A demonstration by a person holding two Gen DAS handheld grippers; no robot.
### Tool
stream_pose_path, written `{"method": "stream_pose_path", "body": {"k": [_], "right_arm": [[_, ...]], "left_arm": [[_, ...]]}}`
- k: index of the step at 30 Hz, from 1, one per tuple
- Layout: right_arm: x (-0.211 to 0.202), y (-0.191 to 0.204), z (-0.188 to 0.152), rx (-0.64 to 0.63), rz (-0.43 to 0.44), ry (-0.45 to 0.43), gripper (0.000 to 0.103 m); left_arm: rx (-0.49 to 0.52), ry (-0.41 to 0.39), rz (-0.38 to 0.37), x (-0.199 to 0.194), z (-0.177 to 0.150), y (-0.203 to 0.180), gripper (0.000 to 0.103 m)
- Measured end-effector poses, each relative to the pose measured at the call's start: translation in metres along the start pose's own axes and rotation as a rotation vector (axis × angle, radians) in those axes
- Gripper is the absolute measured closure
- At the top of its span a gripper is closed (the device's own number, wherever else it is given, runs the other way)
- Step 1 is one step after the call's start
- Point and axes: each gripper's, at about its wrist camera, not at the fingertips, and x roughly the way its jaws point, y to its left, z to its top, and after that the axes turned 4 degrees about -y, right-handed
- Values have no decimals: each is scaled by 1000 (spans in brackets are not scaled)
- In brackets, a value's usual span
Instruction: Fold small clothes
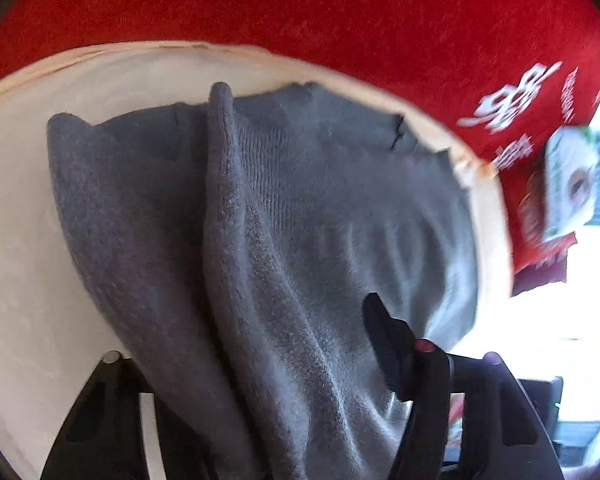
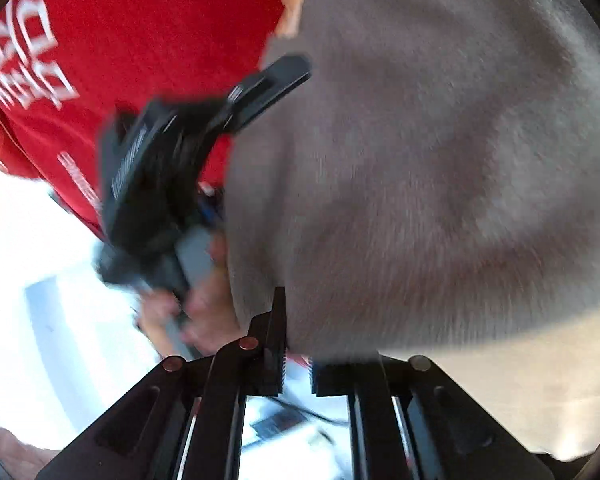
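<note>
A grey knit garment [image 1: 260,220] hangs in front of the left wrist camera, draped over my left gripper [image 1: 300,360], which is shut on its lower folds; one black finger [image 1: 384,332] shows at the right, the other is hidden under cloth. In the right wrist view the same grey garment [image 2: 420,160] fills the right side. My right gripper [image 2: 298,344] is shut on its lower edge, with the left finger [image 2: 278,320] against the cloth. The left gripper's black body [image 2: 172,168] and the hand holding it show at the left of that view.
A white table [image 1: 16,220] with a tan edge lies behind the garment. A red cloth with white lettering [image 1: 340,12] covers the space beyond it, also seen in the right wrist view [image 2: 120,40]. A bright window area [image 1: 560,320] is at the right.
</note>
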Motion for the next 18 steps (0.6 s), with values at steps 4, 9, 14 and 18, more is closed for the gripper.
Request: {"method": "stream_pose_path", "body": {"k": [4,9,14,18], "right_arm": [[-20,8,-6,-131,-205,75,47],[-84,12,13,-217,-416,-164,68],[-94,-9,30,-246,-586,-193,98],[-77,-27,22,-332,-656,-138,101]], "left_arm": [[-78,9,18,8,1,11,41],[-44,-1,134,13,-1,4,50],[-11,-28,202,8,-5,-3,82],[-54,-64,197,0,-5,-9,85]]}}
